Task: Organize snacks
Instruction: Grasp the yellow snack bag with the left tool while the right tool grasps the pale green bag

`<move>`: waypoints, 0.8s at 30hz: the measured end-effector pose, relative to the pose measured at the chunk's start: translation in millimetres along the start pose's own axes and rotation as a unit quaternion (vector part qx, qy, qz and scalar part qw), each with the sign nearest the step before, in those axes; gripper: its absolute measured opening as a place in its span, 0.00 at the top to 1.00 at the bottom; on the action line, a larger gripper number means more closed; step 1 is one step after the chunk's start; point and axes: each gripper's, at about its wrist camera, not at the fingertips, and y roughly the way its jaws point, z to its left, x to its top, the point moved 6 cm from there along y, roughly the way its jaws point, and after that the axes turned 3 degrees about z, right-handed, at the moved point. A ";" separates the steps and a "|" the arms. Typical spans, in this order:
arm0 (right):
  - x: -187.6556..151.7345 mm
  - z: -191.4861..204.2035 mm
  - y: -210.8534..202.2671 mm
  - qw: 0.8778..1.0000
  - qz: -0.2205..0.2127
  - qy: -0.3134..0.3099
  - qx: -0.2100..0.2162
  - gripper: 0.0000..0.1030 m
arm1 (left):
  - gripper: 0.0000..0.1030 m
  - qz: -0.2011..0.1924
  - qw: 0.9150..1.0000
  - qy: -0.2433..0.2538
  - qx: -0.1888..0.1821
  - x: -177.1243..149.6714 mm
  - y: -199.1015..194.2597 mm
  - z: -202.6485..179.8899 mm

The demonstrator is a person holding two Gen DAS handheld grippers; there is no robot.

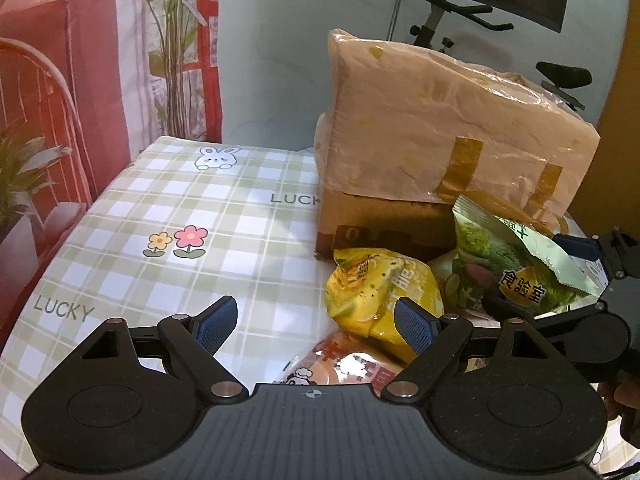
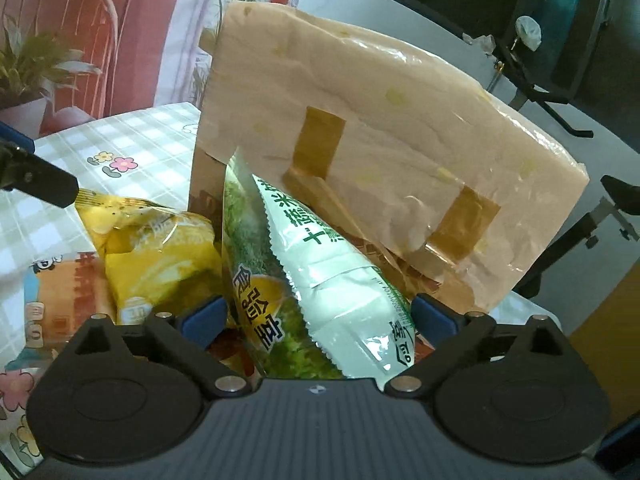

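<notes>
A green snack bag (image 2: 320, 272) stands tilted against a taped cardboard box (image 2: 380, 120) wrapped in plastic. My right gripper (image 2: 318, 316) is open, with the bag's lower end between its blue pads (image 2: 204, 316); they sit beside the bag without squeezing it. A yellow snack bag (image 1: 380, 292) lies left of the green bag (image 1: 504, 264), and an orange pack (image 1: 344, 368) lies in front of the yellow one. My left gripper (image 1: 316, 324) is open and holds nothing. It hovers low over the cloth, its right pad (image 1: 416, 328) beside the yellow bag.
The table wears a green checked cloth (image 1: 180, 220) with flowers and rabbits; its left edge drops off near a red printed backdrop (image 1: 80, 80). The box (image 1: 432, 128) fills the back right. An exercise bike (image 1: 440, 12) stands behind the table.
</notes>
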 end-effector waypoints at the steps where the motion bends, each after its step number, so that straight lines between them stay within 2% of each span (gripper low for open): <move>1: -0.2 -0.1 0.3 1.000 0.001 -0.001 -0.001 0.03 | 0.15 0.001 1.000 0.000 0.000 -0.3 0.4 0.2; 4: -0.5 -3.8 -0.9 1.000 0.003 0.003 0.000 0.03 | 0.15 0.000 1.000 -0.005 -0.001 0.1 0.4 1.5; 14: -8.8 -12.0 6.9 0.995 0.025 0.077 0.059 0.04 | 0.15 0.007 1.000 -0.021 -0.016 -1.2 3.9 3.7; 16: -7.7 -13.1 3.0 0.994 0.017 0.090 0.063 0.14 | 0.15 0.010 1.000 -0.021 -0.017 -2.5 5.9 3.5; 19: -7.7 -17.8 -8.7 0.991 0.003 0.109 0.074 0.21 | 0.15 0.008 1.000 -0.006 -0.019 -2.7 6.4 -0.5; 24: -16.4 -40.5 -36.7 0.986 -0.033 0.152 0.056 0.23 | 0.15 0.020 0.999 0.005 -0.036 -1.3 18.8 -14.3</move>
